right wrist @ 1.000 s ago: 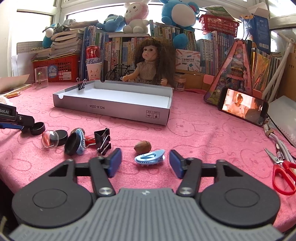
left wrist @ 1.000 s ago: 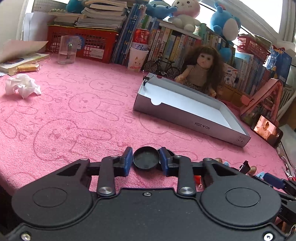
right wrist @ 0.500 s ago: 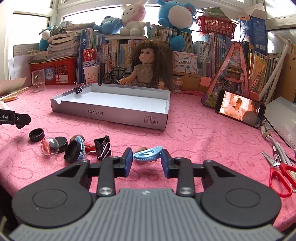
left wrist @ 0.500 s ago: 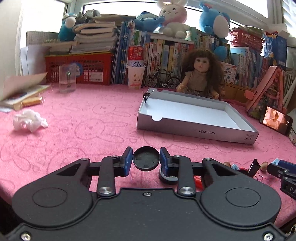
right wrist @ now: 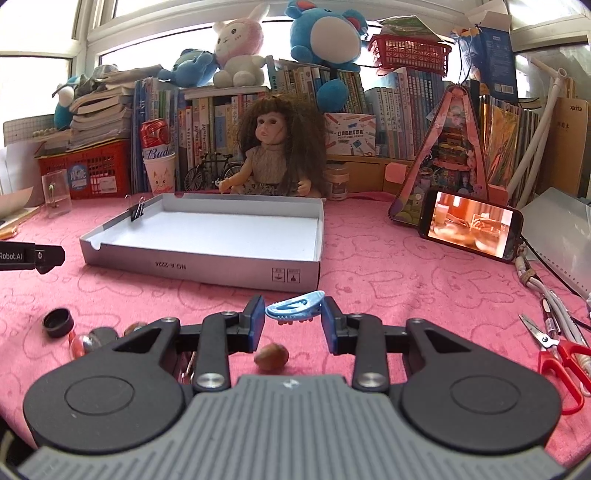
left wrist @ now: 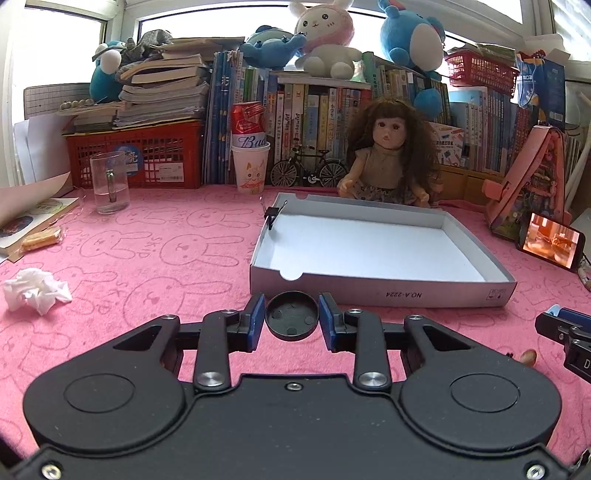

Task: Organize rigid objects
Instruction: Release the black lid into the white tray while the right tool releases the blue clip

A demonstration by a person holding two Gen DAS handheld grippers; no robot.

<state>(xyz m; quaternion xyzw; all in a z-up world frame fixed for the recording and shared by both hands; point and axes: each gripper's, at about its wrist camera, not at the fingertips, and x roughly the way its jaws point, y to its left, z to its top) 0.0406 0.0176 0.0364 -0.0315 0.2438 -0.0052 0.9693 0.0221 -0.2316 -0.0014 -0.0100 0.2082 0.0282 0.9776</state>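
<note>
A black round cap [left wrist: 291, 319] is clamped between the blue pads of the left gripper [left wrist: 291, 320], held clear of the pink cloth just before the near wall of the grey cardboard tray [left wrist: 380, 293]. A light-blue hair clip [right wrist: 295, 307] is pinched in the right gripper [right wrist: 293, 320], raised before the same tray [right wrist: 201, 271]. A nut [right wrist: 271, 356] and a second black cap [right wrist: 57, 322] are left on the cloth, nearer than the tray.

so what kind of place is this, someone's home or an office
Most likely a home, perhaps a child's study or bedroom desk by a window. A pink bunny-print cloth covers the table, a doll sits against packed rows of books, and plush toys line the top.
</note>
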